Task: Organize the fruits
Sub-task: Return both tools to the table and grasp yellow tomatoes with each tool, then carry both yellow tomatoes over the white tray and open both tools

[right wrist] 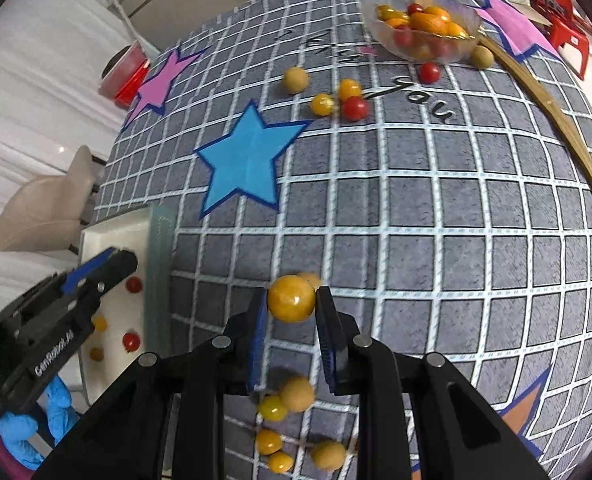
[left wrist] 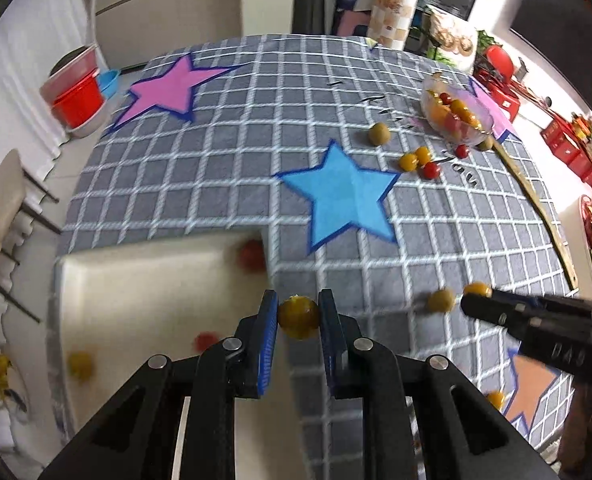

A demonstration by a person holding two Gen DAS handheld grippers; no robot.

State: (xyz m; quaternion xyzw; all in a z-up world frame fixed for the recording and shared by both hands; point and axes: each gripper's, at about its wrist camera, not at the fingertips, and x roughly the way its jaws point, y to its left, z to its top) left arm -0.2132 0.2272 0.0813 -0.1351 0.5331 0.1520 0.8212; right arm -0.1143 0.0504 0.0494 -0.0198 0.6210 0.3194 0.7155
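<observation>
Yellow cherry tomatoes are held in both tools: the left hand-held gripper [left wrist: 298, 316] is clamped on a dark yellow cherry tomato [left wrist: 298, 317] over the near right edge of the white tray [left wrist: 144, 276], and the right hand-held gripper [right wrist: 292, 300] is clamped on a bright yellow cherry tomato [right wrist: 291, 298] above the bench [right wrist: 436, 208]. Only a few small fruits are seen in the tray. Many are left: a loose group [right wrist: 338, 98] far off, a full glass bowl [right wrist: 424, 26], and more fruits [right wrist: 292, 420] near the right tool. The sorting looks far from finished.
</observation>
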